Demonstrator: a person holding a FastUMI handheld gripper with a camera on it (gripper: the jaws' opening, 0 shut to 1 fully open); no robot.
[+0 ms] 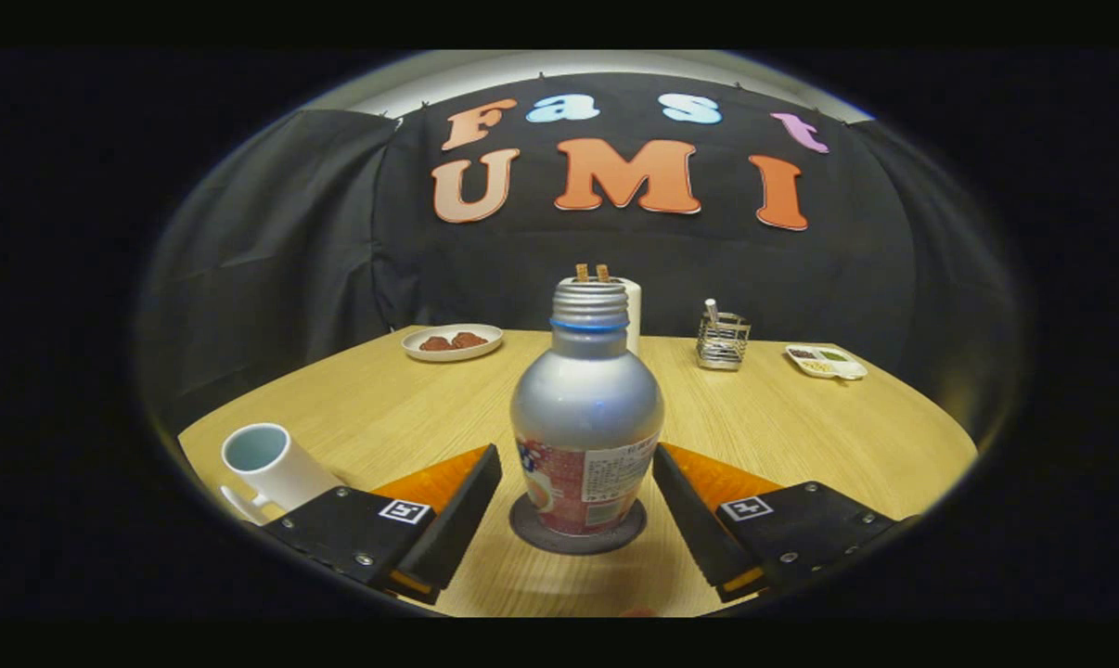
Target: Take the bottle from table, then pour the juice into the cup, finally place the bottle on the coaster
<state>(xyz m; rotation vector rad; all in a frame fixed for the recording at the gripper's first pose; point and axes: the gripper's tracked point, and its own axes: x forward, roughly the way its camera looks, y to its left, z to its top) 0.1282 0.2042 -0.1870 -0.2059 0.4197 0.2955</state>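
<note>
Silver metal bottle (585, 417), uncapped, is standing upright on the dark round coaster (577, 531), its long axis vertical, printed label wrapping the lower body. The coaster is lying on the wooden table (801, 436).

Gripper (577, 482) is sitting spread: the two fingers are flanking the bottle, one on each side of the label band, and a gap is showing on both sides, so neither finger is pressing on it. The bottle is standing squarely between the fingers, slightly ahead of their tips, centred on the gripper's line.

White cup (267, 459) is standing on the table just beside the left finger, well apart from the bottle, mouth open and showing no liquid that I can make out.

Farther out, beyond the bottle: a small plate with brown food (453, 342), a white cylinder (632, 315) partly hidden behind the bottle's neck, a wire holder (722, 340), and a divided condiment dish (826, 361).

Judgement: with the bottle already resting on the coaster and the fingers apart, this reads as the placing end of the task. The pictures cannot confirm whether juice is in the cup. If so, any retreat should be running straight back along the fingers' line, since a sideways drift would be nudging the upright bottle.
</note>
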